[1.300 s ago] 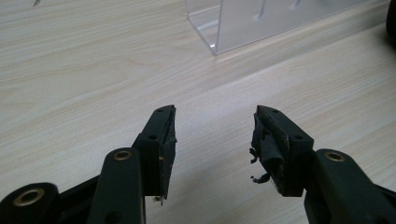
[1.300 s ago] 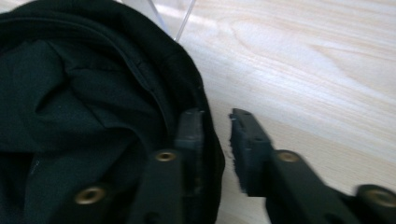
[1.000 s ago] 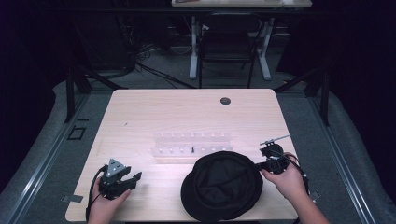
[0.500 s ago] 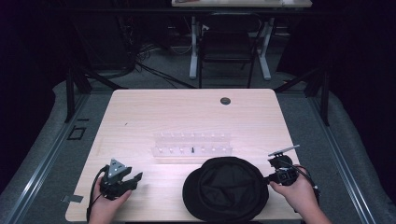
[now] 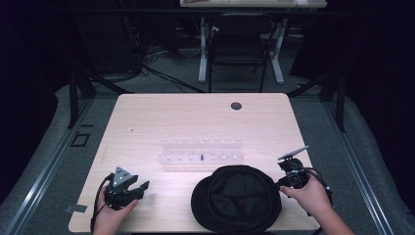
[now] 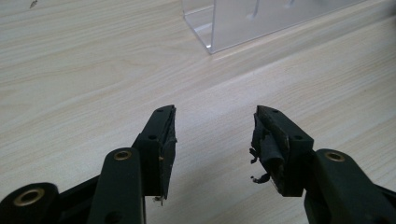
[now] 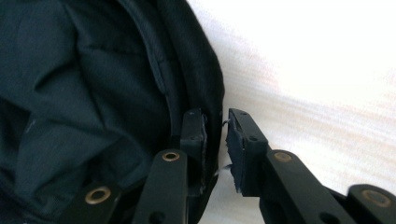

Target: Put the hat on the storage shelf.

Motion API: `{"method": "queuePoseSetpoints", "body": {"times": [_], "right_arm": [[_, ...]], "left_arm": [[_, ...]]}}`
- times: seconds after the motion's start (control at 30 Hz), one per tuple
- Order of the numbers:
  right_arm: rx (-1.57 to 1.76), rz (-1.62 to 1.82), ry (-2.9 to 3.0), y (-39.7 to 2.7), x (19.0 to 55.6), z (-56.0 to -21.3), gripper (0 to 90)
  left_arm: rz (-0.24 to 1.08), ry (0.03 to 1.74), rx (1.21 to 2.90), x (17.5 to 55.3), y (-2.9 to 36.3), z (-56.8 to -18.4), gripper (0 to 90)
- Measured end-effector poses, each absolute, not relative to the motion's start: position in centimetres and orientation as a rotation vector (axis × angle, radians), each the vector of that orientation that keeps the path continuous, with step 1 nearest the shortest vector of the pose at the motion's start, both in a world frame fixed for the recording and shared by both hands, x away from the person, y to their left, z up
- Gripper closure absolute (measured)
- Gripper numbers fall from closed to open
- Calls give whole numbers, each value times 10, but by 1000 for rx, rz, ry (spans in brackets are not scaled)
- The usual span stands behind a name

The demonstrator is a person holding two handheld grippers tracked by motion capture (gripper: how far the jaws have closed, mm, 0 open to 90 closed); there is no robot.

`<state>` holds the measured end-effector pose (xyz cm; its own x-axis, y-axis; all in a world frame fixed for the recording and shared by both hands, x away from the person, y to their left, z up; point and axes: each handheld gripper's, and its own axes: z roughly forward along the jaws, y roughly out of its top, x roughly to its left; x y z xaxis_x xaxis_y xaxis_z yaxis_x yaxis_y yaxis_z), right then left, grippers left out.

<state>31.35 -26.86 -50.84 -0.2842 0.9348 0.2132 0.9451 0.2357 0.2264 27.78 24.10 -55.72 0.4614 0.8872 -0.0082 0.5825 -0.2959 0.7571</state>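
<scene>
The right gripper (image 7: 215, 140) has its jaws nearly together, pinching the brim of the black hat (image 7: 84, 93), whose crown spreads away to their left. The left gripper (image 6: 212, 140) holds its jaws wide over bare wooden table (image 6: 70, 70), with a clear plastic rack (image 6: 243, 21) ahead of them.

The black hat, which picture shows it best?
The high view: the whole black hat lies open side up on the table. The right gripper view shows just its brim between that gripper's jaws. The left gripper view faces elsewhere.
</scene>
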Motion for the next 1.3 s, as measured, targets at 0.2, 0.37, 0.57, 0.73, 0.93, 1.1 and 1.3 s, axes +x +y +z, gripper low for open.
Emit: {"method": "queuePoseSetpoints", "body": {"times": [0.2, 0.37, 0.57, 0.73, 0.93, 1.1, 1.3], "right_arm": [[-1839, -468, -2434, -265, 324, -514, 753], [-1800, -438, -2429, -265, 331, -519, 739], [-1735, -404, -2426, -267, 338, -523, 700], [-1708, -382, -2449, -266, 340, -526, 680], [-1709, -314, -2425, -263, 343, -524, 745], [-1746, -303, -2419, -255, 342, -526, 762], [-1723, -223, -2489, -250, 342, -522, 755]], "left_arm": [[548, 1220, 2004, 278, 241, -557, 491], [545, 1222, 2004, 278, 241, -558, 490], [542, 1222, 2004, 278, 241, -558, 490], [541, 1220, 2009, 278, 241, -558, 490], [537, 1221, 2007, 278, 240, -558, 490], [538, 1221, 2009, 278, 241, -558, 490], [535, 1219, 2011, 278, 240, -558, 491]]}}
